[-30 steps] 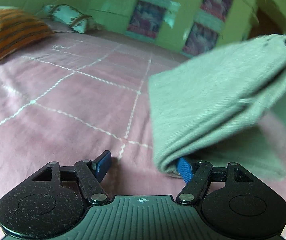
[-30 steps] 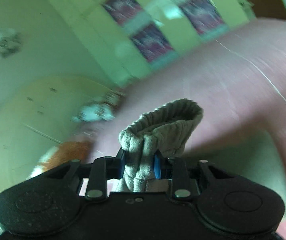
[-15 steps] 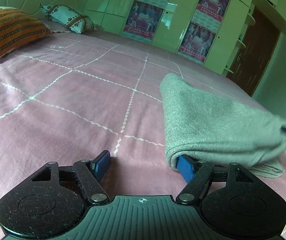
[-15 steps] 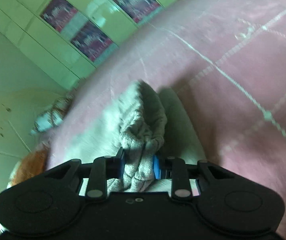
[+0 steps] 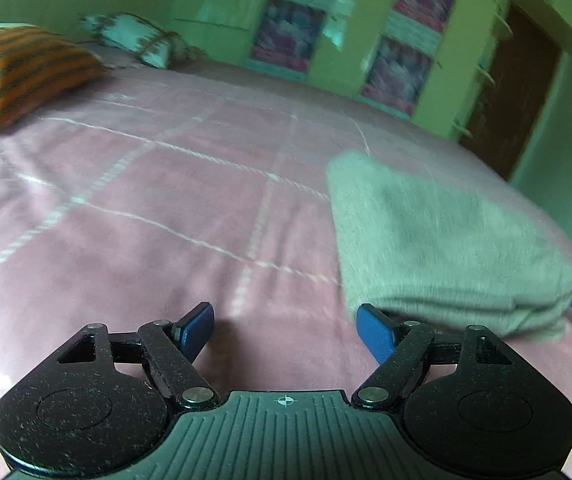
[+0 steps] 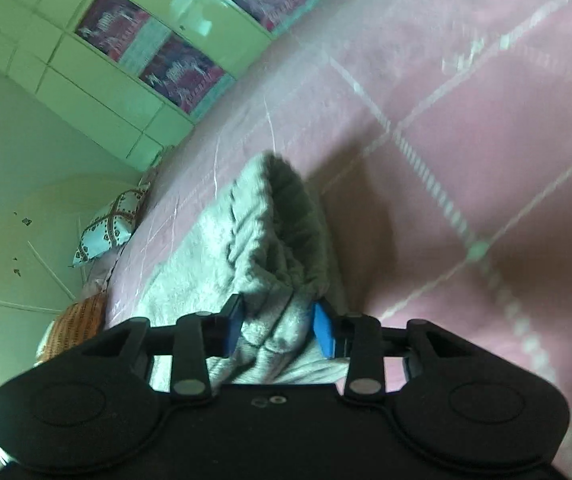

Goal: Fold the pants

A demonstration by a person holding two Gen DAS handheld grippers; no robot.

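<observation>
Grey knit pants (image 5: pixel 438 240) folded on pink bed (image 5: pixel 166 208) | soft, limp, light; I'd grip bunched edges | my left tool (image 5: pixel 284 328) released, empty | right tool (image 6: pixel 278 326) clenched on pants' bunched end.

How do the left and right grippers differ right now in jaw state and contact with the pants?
The left gripper has its jaws spread wide with only pink bedspread between them; the right gripper has its jaws closed in around a bunched edge of the grey pants.
The left gripper holds nothing, its right finger sitting just beside the folded pants; the right gripper has cloth filling its gap.
Both have blue fingertips and hover low over the bed.
</observation>
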